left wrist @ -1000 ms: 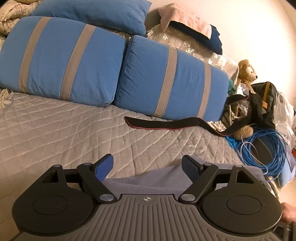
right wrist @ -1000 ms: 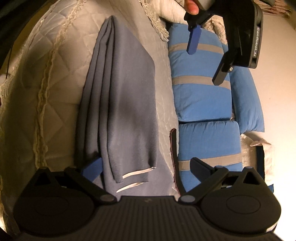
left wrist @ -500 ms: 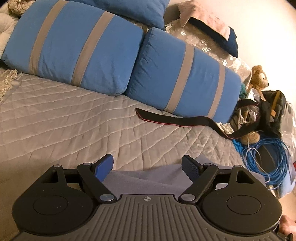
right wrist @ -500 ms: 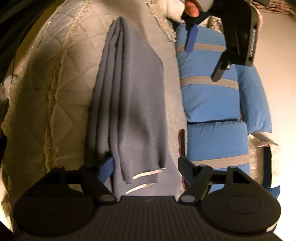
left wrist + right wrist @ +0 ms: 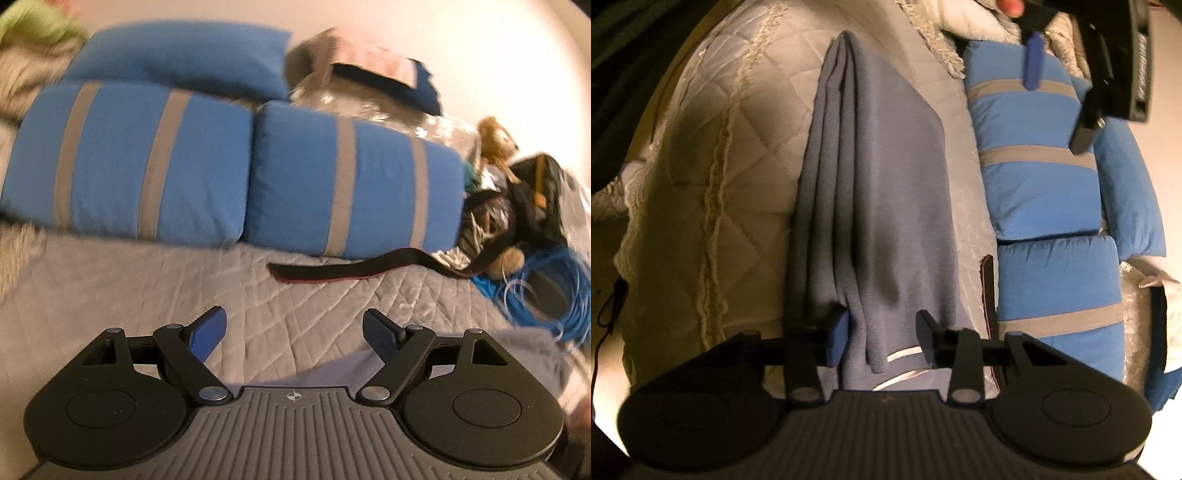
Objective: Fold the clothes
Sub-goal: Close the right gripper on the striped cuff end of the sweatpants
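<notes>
Since a second ago the right claw (image 5: 881, 338) has been closing around the near end of the grey garment (image 5: 875, 192), pads not clearly pinching yet. It's folded into a long narrow strip with stacked layers along one edge, lying on the quilted bed (image 5: 713, 155) beside blue pillows (image 5: 1038, 177). Left claw (image 5: 293, 334) hangs wide, holding nothing.
</notes>
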A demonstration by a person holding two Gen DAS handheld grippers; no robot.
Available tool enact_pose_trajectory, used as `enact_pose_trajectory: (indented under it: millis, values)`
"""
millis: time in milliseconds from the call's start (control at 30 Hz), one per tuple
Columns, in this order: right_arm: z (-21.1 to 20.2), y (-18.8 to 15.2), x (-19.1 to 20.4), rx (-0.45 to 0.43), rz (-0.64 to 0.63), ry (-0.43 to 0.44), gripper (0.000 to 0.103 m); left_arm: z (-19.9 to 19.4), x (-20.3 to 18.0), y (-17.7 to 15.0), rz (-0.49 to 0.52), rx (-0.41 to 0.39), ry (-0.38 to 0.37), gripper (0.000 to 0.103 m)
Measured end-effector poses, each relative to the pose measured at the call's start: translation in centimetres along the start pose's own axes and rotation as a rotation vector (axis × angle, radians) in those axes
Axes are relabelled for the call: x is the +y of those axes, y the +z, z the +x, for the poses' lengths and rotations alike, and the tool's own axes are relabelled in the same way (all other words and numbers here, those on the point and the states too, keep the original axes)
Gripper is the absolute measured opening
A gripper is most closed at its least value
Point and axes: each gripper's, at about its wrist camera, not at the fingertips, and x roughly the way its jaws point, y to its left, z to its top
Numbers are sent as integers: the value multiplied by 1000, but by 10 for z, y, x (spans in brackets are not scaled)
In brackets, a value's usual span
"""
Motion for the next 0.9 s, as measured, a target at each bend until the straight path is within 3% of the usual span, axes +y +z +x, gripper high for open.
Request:
enact_pose_trajectory:
  millis: [133, 267, 467, 667, 900]
  values:
    - [1, 0, -3, 21, -36, 35, 56, -2, -22, -3, 135, -24, 35, 81]
    - [1, 0, -7, 31, -59, 67, 55, -4, -34, -5, 210, -37, 32, 81]
    - [5, -2, -15, 40, -61, 176, 17, -6, -37, -3, 224, -49, 28, 81]
    - [0, -9, -31, 17, -93, 103, 5, -5, -32, 2, 167, -42, 16, 81]
    - [4, -18, -64, 18, -103, -29, 4, -4, -21, 5, 98, -36, 19, 81]
